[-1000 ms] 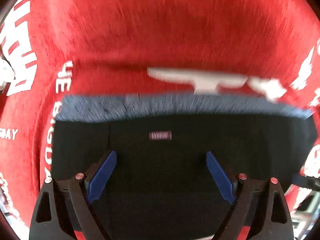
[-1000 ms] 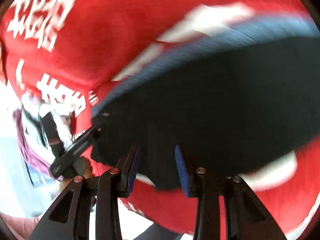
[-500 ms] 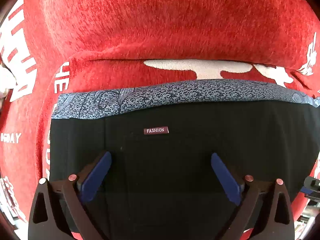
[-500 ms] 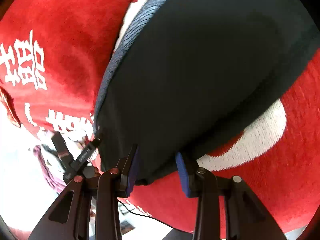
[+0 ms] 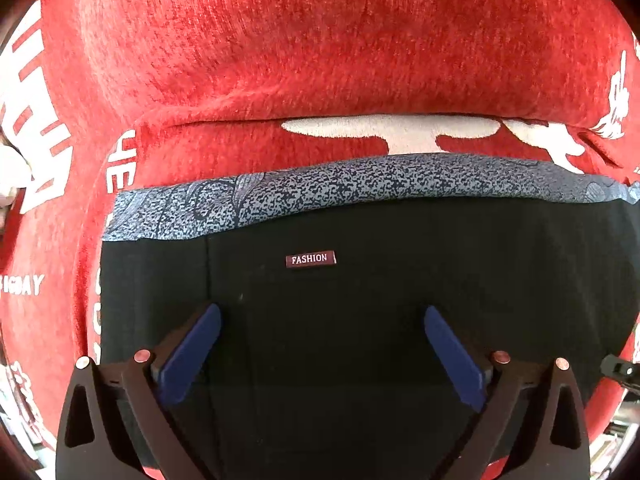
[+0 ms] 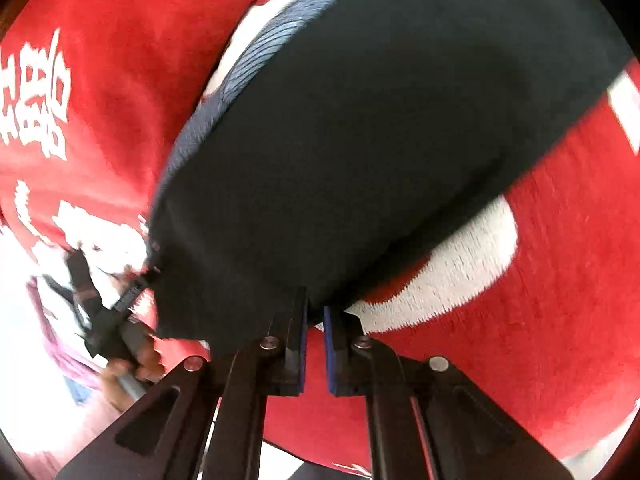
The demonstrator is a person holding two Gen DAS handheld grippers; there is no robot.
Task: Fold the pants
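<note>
Lying flat on the red blanket (image 5: 320, 60), black pants (image 5: 400, 260) under both grippers.
Left gripper (image 5: 322, 344) spread wide above the pants, holding nothing; right gripper (image 6: 315, 312) nearly closed, pinching their edge.

Likely home — soft red blanket (image 5: 320, 60) with white lettering as work surface; surroundings too blurred to confirm.
</note>
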